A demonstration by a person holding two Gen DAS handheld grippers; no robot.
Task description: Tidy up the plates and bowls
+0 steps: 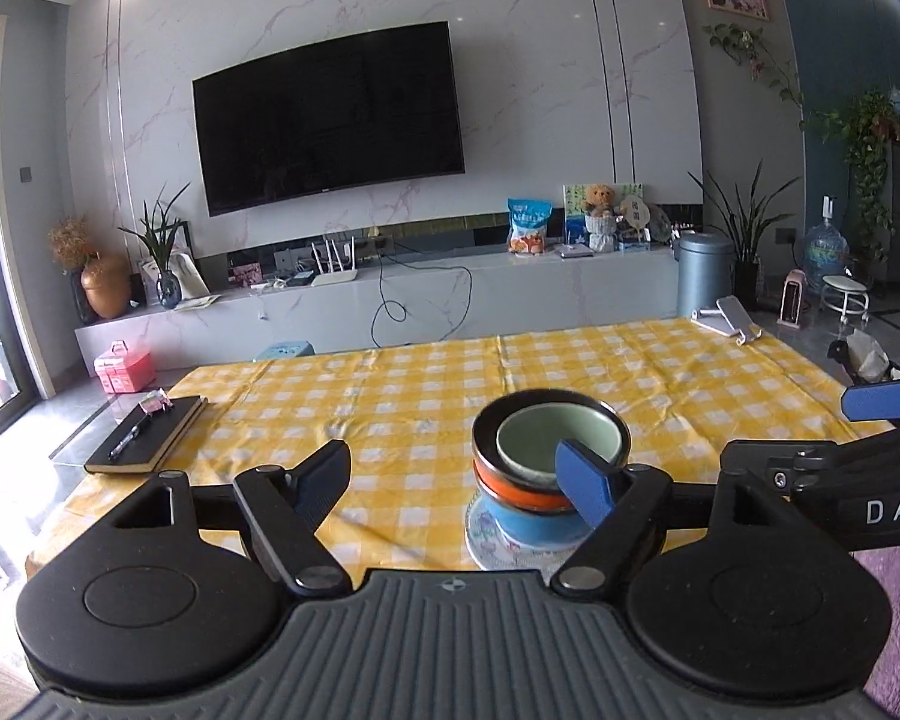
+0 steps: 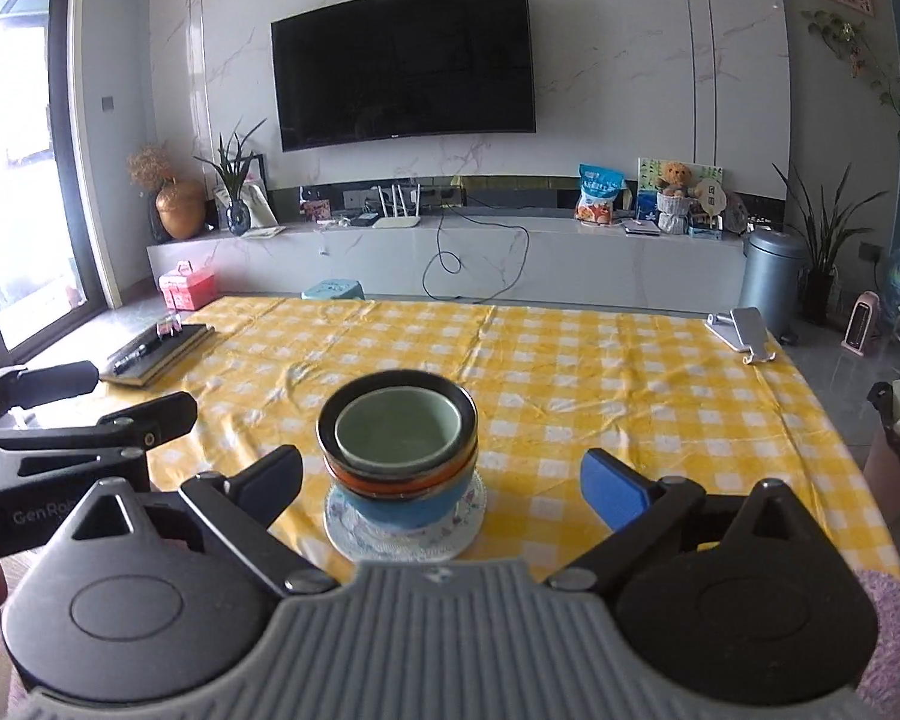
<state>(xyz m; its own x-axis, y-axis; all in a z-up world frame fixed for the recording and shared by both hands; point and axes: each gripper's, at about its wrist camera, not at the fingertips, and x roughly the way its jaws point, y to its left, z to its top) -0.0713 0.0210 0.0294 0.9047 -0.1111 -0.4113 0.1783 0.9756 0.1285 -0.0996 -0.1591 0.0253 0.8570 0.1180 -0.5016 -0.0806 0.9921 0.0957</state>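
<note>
Facing stack: bowls [image 2: 399, 441] on plate [image 2: 354, 531] centred ahead of right gripper [image 2: 444, 474], jaws released, empty.
Left gripper [image 1: 456, 474]: released too, stack off toward its right finger.

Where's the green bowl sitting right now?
The green bowl sits on top of the stack, nested in the orange bowl above the blue bowl on the patterned plate, near the table's front edge, centred in the right wrist view.
</note>
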